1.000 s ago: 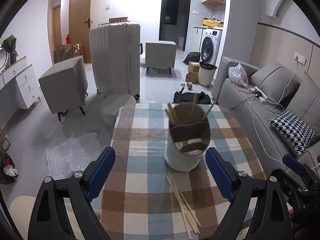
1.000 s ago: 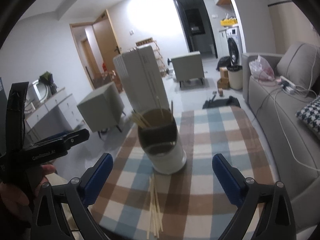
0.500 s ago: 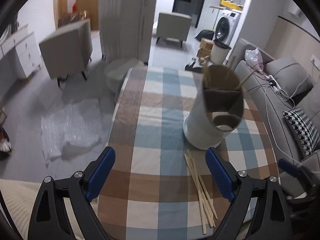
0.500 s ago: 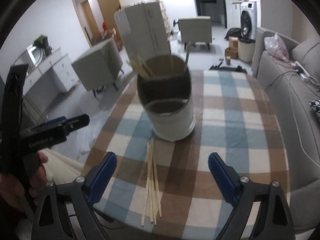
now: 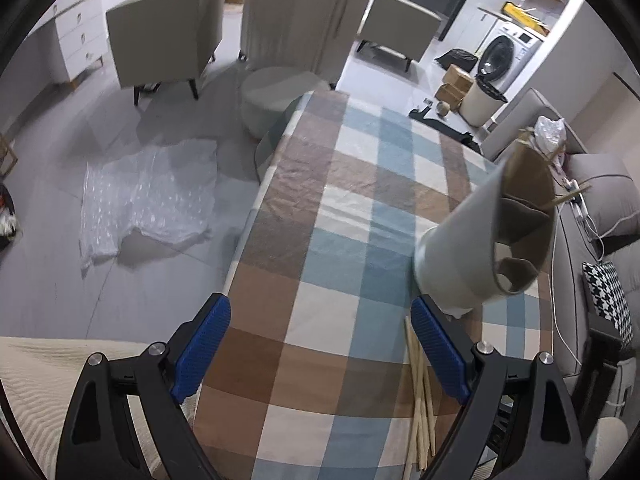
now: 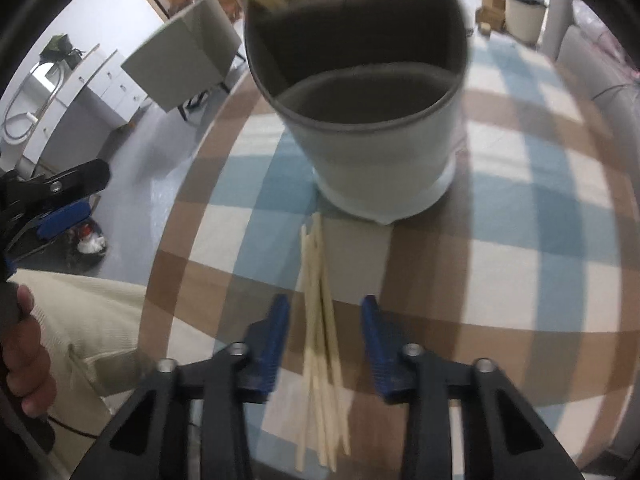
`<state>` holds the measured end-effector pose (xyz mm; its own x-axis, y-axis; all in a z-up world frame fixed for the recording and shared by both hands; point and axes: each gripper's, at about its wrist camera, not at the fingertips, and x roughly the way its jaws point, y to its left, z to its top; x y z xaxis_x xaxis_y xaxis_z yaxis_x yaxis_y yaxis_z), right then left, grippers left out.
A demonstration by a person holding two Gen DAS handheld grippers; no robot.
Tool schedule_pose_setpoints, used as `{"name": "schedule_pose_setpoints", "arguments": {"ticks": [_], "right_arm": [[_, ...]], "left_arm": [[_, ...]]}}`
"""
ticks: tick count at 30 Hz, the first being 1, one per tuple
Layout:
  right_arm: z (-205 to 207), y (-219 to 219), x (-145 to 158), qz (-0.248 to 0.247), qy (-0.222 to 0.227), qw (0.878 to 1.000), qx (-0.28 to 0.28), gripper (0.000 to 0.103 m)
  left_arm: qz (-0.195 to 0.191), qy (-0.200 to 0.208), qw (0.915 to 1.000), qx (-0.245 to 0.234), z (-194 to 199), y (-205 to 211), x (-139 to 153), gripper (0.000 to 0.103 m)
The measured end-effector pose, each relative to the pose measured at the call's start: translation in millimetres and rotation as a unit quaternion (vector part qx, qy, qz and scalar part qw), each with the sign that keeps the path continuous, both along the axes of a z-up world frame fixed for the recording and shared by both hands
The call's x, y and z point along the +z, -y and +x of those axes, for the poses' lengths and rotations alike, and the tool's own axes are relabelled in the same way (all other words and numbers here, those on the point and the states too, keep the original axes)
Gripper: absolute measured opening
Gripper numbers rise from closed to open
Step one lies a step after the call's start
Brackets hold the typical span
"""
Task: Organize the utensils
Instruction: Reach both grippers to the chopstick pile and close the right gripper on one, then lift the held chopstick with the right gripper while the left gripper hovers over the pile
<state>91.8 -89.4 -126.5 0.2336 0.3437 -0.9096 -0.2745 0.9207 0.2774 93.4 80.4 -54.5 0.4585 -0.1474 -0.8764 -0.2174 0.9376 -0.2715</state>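
The right claw (image 6: 325, 340), just narrowed, straddles the chopsticks (image 6: 320, 320) ungripped; several could be pinched together and scattered.

Readable text: none in either view.
Left gripper (image 6: 60, 200): arm shown in the right wrist view; no lettering legible on it.
Washing machine (image 5: 506, 54): front panel too small to read.
Yellow box (image 5: 520, 10): on the shelf above the machine; any print illegible.
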Motion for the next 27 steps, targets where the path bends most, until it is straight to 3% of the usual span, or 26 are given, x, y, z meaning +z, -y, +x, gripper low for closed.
{"name": "schedule_pose_setpoints", "arguments": {"ticks": [5,13,15,17,20,27], "right_arm": [[13,-14,-11,-0.006,-0.002,1.000,0.006,0.033],[25,-25,-28,-0.025,-0.012,1.000,0.008,0.032],[26,-27,-31,-0.032,-0.012,0.999,0.011,0.026],[25,-30,-32,-0.036,-0.010,0.999,0.014,0.011],[24,-27,-27,-0.030,-0.005,0.999,0.011,0.004],[17,-8,-11,0.003,0.013,1.000,-0.008,0.003]], "left_arm": [[-0.023,-0.031,0.9991,0.020,6,-13,-13,0.089],[-0.019,-0.046,0.9985,0.021,12,-17,-20,0.089],[-0.019,-0.052,0.9982,0.022,14,-19,-22,0.089],[-0.017,-0.055,0.9981,0.022,14,-18,-24,0.089],[-0.009,-0.058,0.9981,0.018,15,-15,-25,0.089],[0.006,-0.071,0.9974,0.007,17,0,-32,0.089]]}}
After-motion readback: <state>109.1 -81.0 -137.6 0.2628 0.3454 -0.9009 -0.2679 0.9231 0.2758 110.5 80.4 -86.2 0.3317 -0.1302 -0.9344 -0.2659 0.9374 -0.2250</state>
